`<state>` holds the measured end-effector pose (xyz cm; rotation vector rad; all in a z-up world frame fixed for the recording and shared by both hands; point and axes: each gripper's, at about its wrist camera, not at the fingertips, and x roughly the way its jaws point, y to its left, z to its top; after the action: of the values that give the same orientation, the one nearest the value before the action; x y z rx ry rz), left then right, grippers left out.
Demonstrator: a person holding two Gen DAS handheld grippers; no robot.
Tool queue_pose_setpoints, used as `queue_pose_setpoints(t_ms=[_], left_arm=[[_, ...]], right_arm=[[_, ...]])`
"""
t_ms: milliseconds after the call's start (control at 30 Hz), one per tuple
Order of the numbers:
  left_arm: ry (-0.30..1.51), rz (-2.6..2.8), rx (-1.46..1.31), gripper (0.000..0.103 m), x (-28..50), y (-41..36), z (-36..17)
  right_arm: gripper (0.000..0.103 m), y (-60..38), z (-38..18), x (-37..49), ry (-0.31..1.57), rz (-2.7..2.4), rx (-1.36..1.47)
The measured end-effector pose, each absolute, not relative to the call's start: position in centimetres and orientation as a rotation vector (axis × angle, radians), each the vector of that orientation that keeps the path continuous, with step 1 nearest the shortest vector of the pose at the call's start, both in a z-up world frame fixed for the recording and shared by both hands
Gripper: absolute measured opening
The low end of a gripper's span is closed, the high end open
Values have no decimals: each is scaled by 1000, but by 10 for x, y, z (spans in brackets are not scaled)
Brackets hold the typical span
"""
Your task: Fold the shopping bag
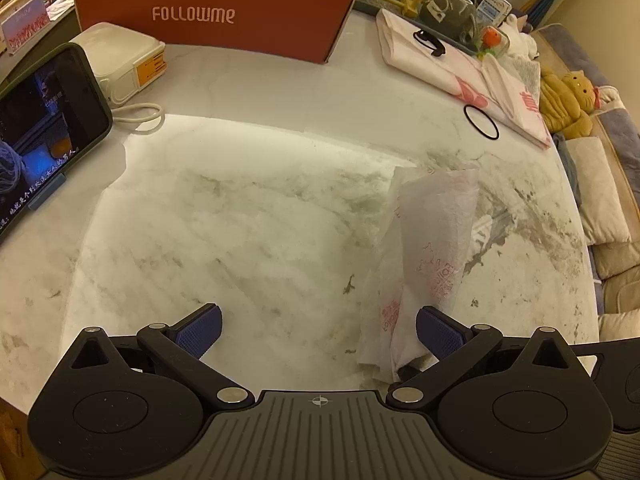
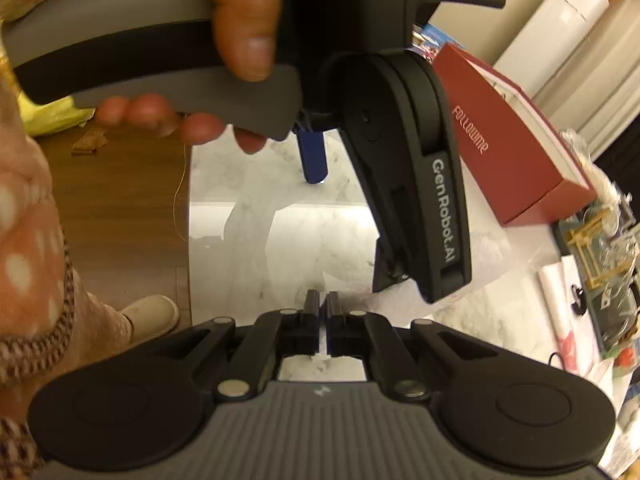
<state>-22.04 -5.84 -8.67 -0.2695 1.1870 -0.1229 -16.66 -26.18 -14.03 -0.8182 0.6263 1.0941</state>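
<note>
The shopping bag (image 1: 432,248) is thin white translucent plastic with pink print, lying on the marble table (image 1: 240,220) as a narrow folded strip right of centre. My left gripper (image 1: 318,330) is open above the table, its right finger (image 1: 438,330) beside the bag's near end. In the right wrist view my right gripper (image 2: 323,320) is shut on an edge of the bag (image 2: 320,360), which spreads flat over the table (image 2: 312,240). The left gripper's body (image 2: 416,184) hangs close in front, held by a hand (image 2: 244,20).
A red FOLLOWME box (image 1: 216,8) stands at the back. A phone on a stand (image 1: 44,128) and a white charger box (image 1: 120,60) sit left. Folded bags (image 1: 460,72), a black ring (image 1: 481,122) and clutter lie at right. The table edge and wooden floor (image 2: 120,208) are left.
</note>
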Motion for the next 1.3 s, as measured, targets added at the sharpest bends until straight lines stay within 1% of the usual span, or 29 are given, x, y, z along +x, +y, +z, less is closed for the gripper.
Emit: queue_pose_setpoints(t_ms=[67,167,267,333,433,500,533,567,700,767,867,967,1033,1100,1167,1200,1233,1267,1300], left_arm=[[1166,-120,-289,103,-224,-53,-81],[1102,-167,-211,103,-231,-56,-59],[1081,-252,-150,103,-228,-66,-49],[1082,-222,-86,103,-218,-73,-54],[1084,-224,-94,103,-198,-79,-62],[1067,-231,-20,102,-188,-90,-67],[1062,-237,10,99,-184,-94,-70],[1067,-245,19,99,-178,-98,-74],[1036,-300,50,99,-168,-102,-85],[1045,-309,20,99,-167,-98,-86],[995,-337,-85,99,-173,-80,-68],[946,-483,-46,99,-183,-72,-45],[999,-548,-55,99,-185,-67,-36],[1092,-514,-203,99,-180,-55,-41],[1144,-476,-361,97,-175,-46,-51],[1155,-466,-423,91,-173,-44,-56],[1158,-467,-459,65,-172,-46,-61],[1161,-467,-495,42,-171,-47,-65],[1160,-468,-517,38,-169,-50,-68]], right_arm=[[2,-261,-140,-164,641,1094,-806],[2,-260,-138,-158,667,1096,-786],[2,-259,-139,-157,681,1103,-774],[2,-259,-139,-157,685,1106,-774],[2,-259,-140,-154,690,1110,-779],[2,-256,-138,-149,694,1114,-780],[2,-257,-138,-148,698,1114,-778],[2,-257,-138,-147,701,1114,-774],[2,-261,-138,-146,716,1104,-762],[2,-263,-138,-145,723,1098,-759],[2,-268,-139,-142,731,1092,-761],[2,-276,-140,-138,744,1103,-752],[2,-280,-140,-135,750,1112,-750],[2,-281,-140,-133,760,1119,-739],[2,-281,-141,-133,761,1125,-741],[2,-280,-141,-133,758,1127,-748],[2,-279,-142,-133,754,1128,-754],[2,-279,-142,-133,752,1129,-758],[2,-279,-142,-132,751,1130,-761]])
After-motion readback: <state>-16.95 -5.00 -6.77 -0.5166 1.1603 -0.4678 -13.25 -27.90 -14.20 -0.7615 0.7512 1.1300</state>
